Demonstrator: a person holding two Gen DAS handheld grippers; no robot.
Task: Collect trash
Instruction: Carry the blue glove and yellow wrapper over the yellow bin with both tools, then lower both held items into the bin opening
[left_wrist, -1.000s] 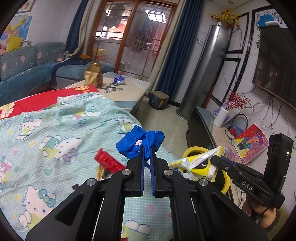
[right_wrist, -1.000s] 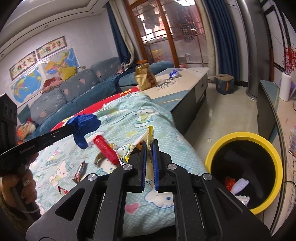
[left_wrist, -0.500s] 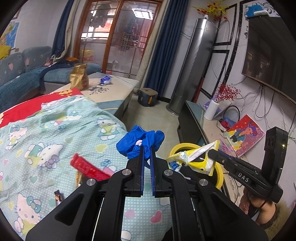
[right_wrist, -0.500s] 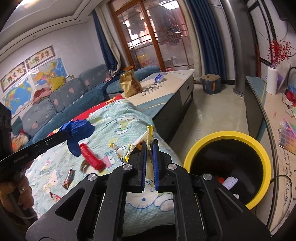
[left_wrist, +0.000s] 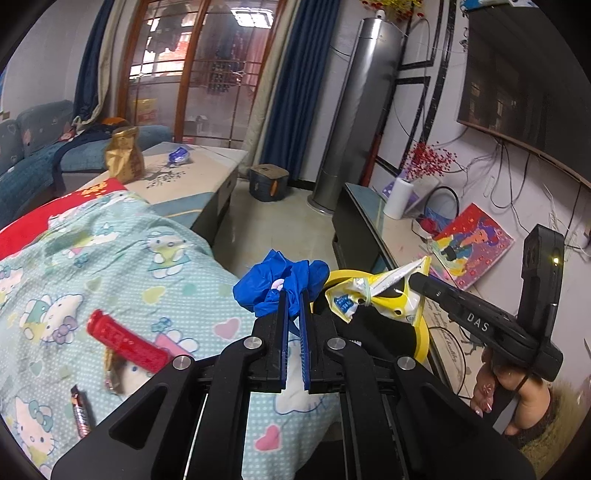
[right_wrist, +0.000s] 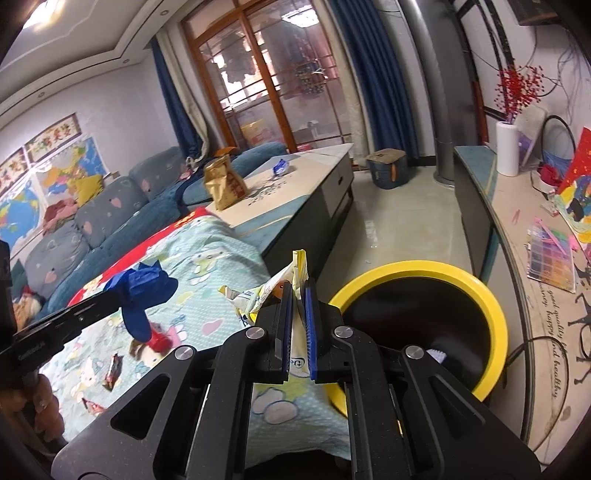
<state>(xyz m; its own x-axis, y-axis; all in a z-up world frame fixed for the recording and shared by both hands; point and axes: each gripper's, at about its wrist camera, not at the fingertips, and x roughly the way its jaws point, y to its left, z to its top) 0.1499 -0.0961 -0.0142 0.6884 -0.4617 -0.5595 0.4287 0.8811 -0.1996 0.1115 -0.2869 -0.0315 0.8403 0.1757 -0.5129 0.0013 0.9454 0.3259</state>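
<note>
My left gripper (left_wrist: 293, 295) is shut on a crumpled blue glove (left_wrist: 280, 282), held above the edge of the Hello Kitty blanket (left_wrist: 122, 266). The glove also shows in the right wrist view (right_wrist: 142, 290). My right gripper (right_wrist: 298, 291) is shut on a yellow and white wrapper (right_wrist: 275, 286), also seen in the left wrist view (left_wrist: 373, 293), close to the rim of the yellow bin (right_wrist: 495, 317). The bin holds some trash. A red wrapper (left_wrist: 127, 341) and small dark wrappers (left_wrist: 81, 410) lie on the blanket.
A low table (right_wrist: 295, 192) behind the blanket holds a gold bag (right_wrist: 223, 182) and a blue wrapper (right_wrist: 280, 166). A TV bench (right_wrist: 517, 236) with a paper roll and clutter runs along the right. A sofa (right_wrist: 96, 218) stands at the left.
Both grippers have moved right, towards the bin, each still holding its trash. The bin has grown larger in the right wrist view.
</note>
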